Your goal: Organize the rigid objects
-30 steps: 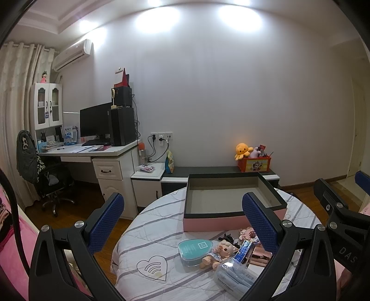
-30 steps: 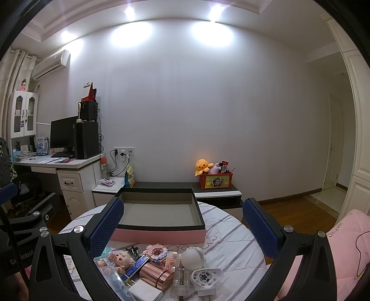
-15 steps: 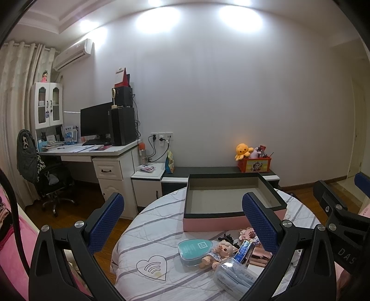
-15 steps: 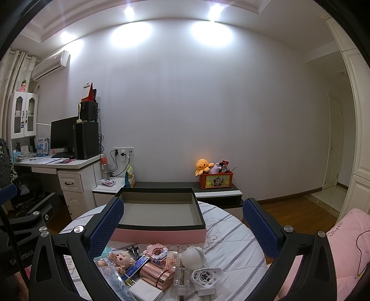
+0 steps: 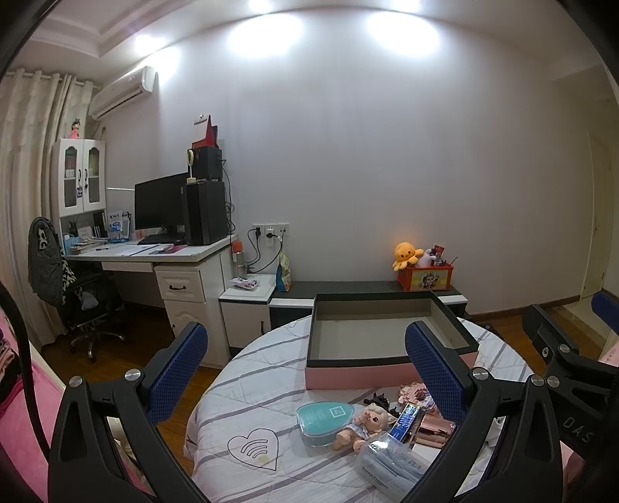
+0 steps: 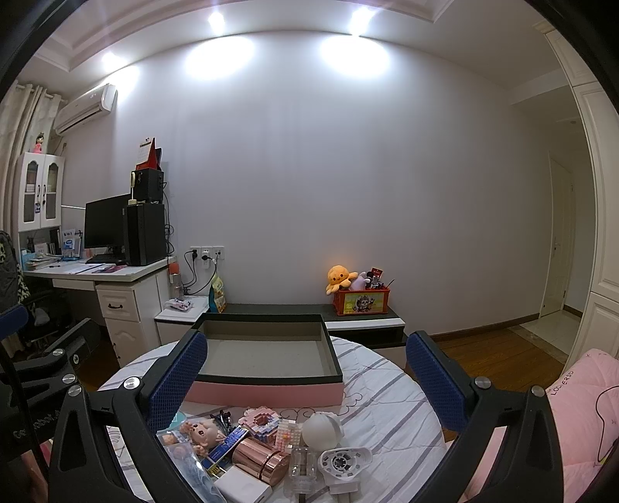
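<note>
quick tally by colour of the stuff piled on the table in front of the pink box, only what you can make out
Teal: 1, heart case
Rose gold: 1, tin
Blue: 1, tube
White: 3, ball, round gadget, flat box
Pink: 2, brick models
Clear: 2, bottle, floss pack
Multicolour: 1, doll
Total: 11

Pale wall (image 6: 348, 193), ceiling spotlights (image 6: 216, 17), white desk (image 5: 162, 255), curtains (image 5: 23, 154), wooden floor (image 6: 483, 348)

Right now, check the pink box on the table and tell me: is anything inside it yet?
No. In the right wrist view the pink box shows only its bare grey floor, while the small doll and other items lie on the table in front of it.
</note>
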A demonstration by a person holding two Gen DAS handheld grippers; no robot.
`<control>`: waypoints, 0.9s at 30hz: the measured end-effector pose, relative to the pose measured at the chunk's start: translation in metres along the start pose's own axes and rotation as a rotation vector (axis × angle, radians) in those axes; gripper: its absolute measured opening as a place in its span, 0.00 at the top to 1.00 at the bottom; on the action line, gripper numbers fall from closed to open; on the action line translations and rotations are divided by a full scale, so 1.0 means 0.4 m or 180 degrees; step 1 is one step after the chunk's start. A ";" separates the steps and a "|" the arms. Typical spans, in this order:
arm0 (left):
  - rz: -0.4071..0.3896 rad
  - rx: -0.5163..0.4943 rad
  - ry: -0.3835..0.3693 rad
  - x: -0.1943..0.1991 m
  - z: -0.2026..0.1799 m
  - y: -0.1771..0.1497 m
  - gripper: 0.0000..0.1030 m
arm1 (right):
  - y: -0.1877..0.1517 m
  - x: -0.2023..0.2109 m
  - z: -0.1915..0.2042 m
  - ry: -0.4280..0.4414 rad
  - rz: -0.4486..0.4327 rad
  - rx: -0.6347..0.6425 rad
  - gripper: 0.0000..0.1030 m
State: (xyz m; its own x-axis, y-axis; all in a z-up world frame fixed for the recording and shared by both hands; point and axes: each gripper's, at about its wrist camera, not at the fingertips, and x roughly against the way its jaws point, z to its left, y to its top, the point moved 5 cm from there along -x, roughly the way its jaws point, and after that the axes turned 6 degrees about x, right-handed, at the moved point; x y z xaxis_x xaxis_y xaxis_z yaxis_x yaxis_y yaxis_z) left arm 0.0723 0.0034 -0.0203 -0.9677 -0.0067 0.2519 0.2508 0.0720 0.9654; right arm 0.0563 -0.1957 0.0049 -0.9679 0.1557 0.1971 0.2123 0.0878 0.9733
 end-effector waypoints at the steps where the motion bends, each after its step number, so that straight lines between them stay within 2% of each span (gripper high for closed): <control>1: 0.0003 0.0000 0.0003 0.001 0.002 0.000 0.00 | 0.000 0.000 0.000 0.0003 0.0000 -0.0002 0.00; 27: -0.0002 -0.0003 -0.0002 0.005 -0.004 0.009 0.00 | -0.002 -0.004 -0.009 -0.0004 0.0009 0.0001 0.00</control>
State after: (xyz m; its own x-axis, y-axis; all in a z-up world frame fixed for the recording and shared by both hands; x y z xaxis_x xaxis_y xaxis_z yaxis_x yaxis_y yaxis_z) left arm 0.0712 0.0019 -0.0162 -0.9679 -0.0062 0.2514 0.2503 0.0711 0.9655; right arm 0.0571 -0.1995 0.0042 -0.9672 0.1573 0.1997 0.2151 0.0876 0.9727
